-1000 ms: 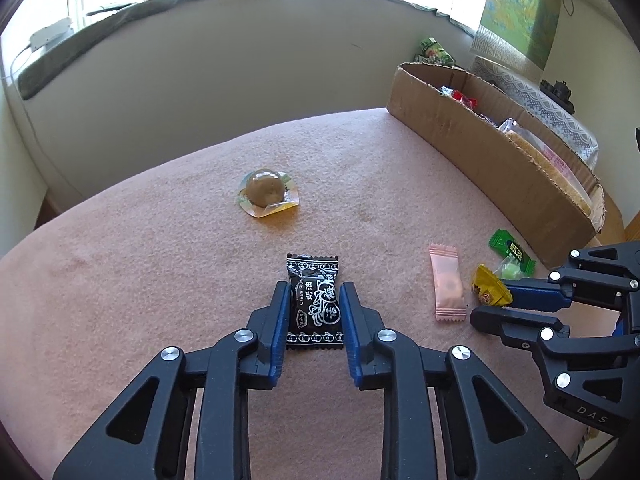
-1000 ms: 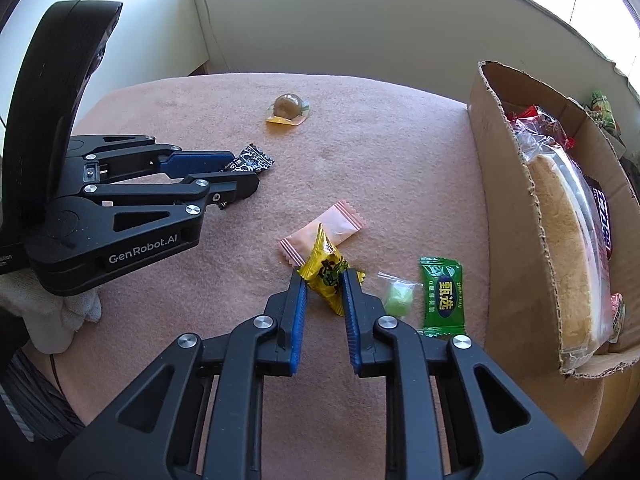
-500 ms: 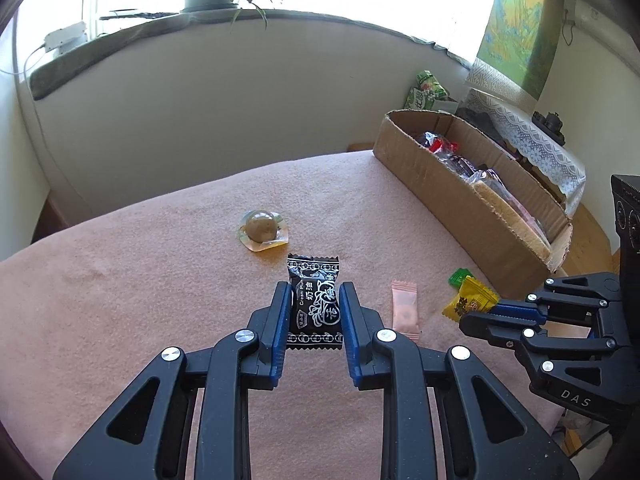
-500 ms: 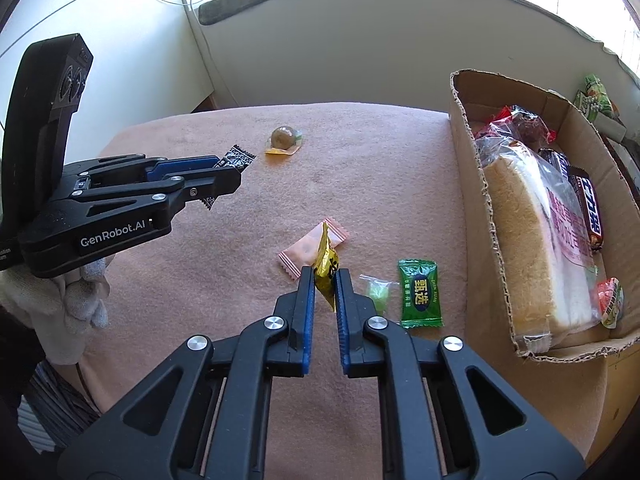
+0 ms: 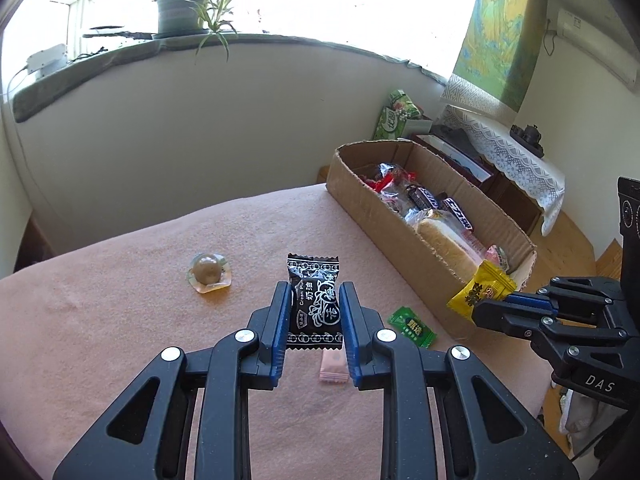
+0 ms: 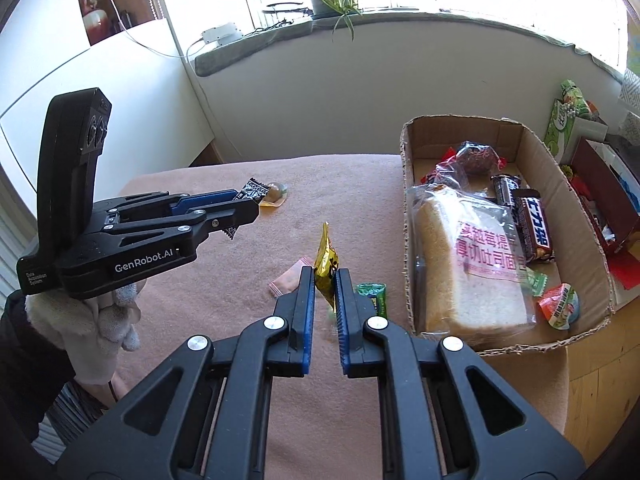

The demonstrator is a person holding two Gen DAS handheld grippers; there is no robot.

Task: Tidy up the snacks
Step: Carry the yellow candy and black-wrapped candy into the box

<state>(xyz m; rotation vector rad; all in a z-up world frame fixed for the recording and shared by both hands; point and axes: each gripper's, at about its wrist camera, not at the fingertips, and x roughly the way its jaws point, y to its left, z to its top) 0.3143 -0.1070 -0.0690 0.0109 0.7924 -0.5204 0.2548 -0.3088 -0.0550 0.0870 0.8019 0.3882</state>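
We hold the left hand-held gripper [image 5: 314, 312] clamped on a black sweet packet [image 5: 314, 300], its blue pads pressing the packet's two long edges. The packet hangs clear above the pink-covered worktop [image 5: 120, 320], printed face toward the left wrist camera. We hold the right hand-held gripper [image 6: 325, 280] squeezed tight on a yellow sweet packet [image 6: 326, 266], which stands edge-on between the pads with its top sticking up past the fingertips. In the left wrist view that yellow packet shows at the tip of the right tool, just in front of the near corner of the cardboard box [image 5: 384, 236].

On the worktop lie a round brown jelly in a clear cup [image 5: 208, 272], off to the left and well apart from the rest, a pink wrapper [image 6: 286, 282] and a green packet [image 6: 374, 296]. In the right wrist view the pink wrapper lies just left of our right tool's fingers and the green packet just right of them, near the box wall.

The box sits along the right edge of the worktop. Inside it we see a bagged loaf of sliced bread [image 6: 468, 264], dark chocolate bars [image 6: 534, 228] beside the loaf, a red-trimmed bag [image 6: 468, 160] at the far end and a small sealed cup [image 6: 560, 306] at the near end.

A white glove [image 6: 104, 320] shows under the left tool. A potted plant [image 5: 180, 12] stands on the windowsill.
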